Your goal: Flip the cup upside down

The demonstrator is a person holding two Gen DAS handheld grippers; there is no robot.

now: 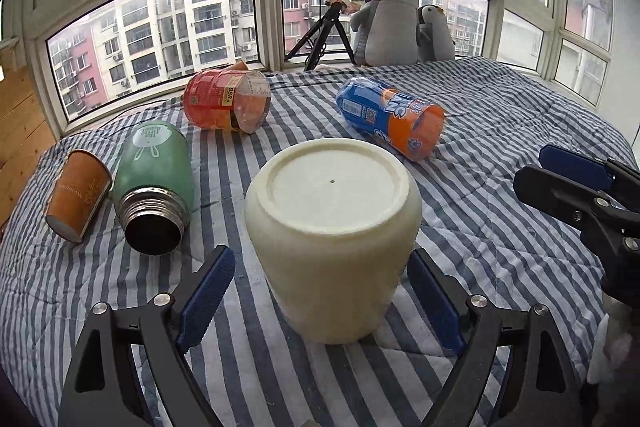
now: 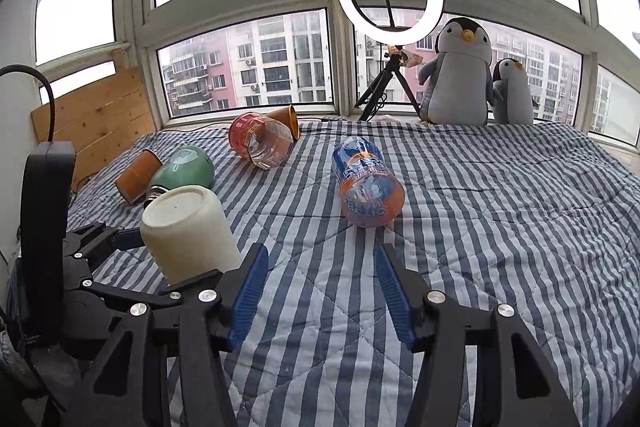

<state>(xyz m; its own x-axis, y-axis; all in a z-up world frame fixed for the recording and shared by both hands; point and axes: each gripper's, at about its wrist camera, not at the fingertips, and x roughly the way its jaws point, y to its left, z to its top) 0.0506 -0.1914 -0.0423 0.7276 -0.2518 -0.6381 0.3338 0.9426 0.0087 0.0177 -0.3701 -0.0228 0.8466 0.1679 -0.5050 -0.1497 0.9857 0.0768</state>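
A cream white cup point(image 1: 332, 239) stands upside down on the striped bedspread, flat base up. It also shows in the right wrist view point(image 2: 188, 231). My left gripper point(image 1: 320, 303) is open, its blue pads point(image 1: 206, 297) on either side of the cup with a gap on both sides. My right gripper point(image 2: 318, 299) is open and empty over the bedspread, to the right of the cup. It shows at the right edge of the left wrist view point(image 1: 576, 187).
Lying on the bedspread point(image 2: 500, 211): an orange paper cup point(image 1: 76, 195), a green flask point(image 1: 154, 183), a red clear bottle point(image 1: 226, 101), a blue and orange bottle point(image 1: 394, 117). Two penguin toys point(image 2: 460, 75) and a ring light tripod point(image 2: 388, 83) stand by the window.
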